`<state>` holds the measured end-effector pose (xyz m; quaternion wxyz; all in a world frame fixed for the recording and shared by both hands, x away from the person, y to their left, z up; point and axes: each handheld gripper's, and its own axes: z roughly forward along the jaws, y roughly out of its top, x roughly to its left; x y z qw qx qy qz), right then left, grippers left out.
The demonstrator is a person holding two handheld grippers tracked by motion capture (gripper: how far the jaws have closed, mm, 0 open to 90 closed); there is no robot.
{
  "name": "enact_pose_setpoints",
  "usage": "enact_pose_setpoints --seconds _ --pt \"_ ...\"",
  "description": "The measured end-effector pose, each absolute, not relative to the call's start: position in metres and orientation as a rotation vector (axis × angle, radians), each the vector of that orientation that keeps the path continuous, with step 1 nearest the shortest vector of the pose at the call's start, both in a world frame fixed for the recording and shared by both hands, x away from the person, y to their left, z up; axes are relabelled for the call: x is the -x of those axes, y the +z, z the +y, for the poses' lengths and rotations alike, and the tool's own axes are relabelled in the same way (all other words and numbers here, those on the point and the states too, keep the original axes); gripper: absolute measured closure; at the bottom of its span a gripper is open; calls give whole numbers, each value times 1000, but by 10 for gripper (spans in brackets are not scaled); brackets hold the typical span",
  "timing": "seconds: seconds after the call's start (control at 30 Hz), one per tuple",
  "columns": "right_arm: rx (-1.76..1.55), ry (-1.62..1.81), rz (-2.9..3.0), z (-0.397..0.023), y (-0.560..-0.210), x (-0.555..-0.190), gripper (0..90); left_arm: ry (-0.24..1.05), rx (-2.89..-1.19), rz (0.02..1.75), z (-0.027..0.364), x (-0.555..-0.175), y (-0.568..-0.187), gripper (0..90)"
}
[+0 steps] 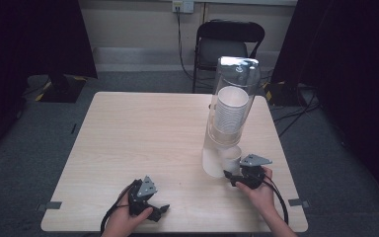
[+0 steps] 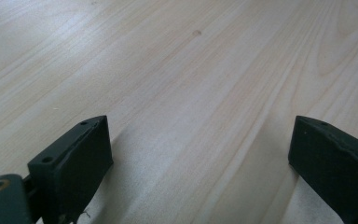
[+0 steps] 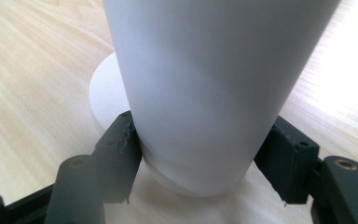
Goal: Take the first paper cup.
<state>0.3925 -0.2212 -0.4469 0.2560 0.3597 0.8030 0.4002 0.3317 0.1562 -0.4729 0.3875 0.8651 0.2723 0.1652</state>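
Pale wood-grain table carries my clear plastic cup-dispenser tube, loaded with stacked white paper cups.
Beneath the tube's mouth, I have my right gripper clamped on the lowest white paper cup; my left gripper rests open, jaws wide apart over bare wood.

On the surface in front of you, the tall tube dispenser stands toward the right side, with a stack of cups inside it. At its foot, on your side, one cup sits between the jaws of your right gripper, both jaws touching its sides. Your left gripper lies near the surface's front edge, well left of the dispenser. A chair stands behind the surface.
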Motion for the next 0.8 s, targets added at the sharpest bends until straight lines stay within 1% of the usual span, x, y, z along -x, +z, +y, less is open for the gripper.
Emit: enact_pose_setpoints --seconds 0.33,0.37,0.4,0.43,0.47,0.5,0.53,0.57,0.67,0.8 --pt "-937 1142 2182 -218 -450 -375 349 419 -2211 688 155 -332 -473 35" --pt "-925 1154 2177 -217 -449 -374 349 420 -2207 683 155 -331 -472 43" --pt "-914 1170 2182 -216 -448 -372 349 417 -2194 673 155 -331 -472 77" --pt "-897 1183 2183 -214 -447 -371 349 412 -2179 662 156 -331 -471 156" --pt "-866 1190 2186 -212 -447 -369 349 377 -2173 669 156 -332 -469 240" --pt "-842 1191 2191 -210 -447 -367 348 332 -2146 686 154 -333 -467 246" --pt "-823 1198 2197 -207 -447 -366 348 307 -2133 705 153 -334 -464 213" --pt "-811 1215 2202 -205 -447 -365 348 307 -2140 686 152 -336 -459 209" --pt "-764 1241 2204 -196 -446 -366 347 260 -2100 678 147 -339 -446 219" --pt "-719 1259 2218 -184 -446 -365 347 237 -2023 709 145 -345 -424 241"
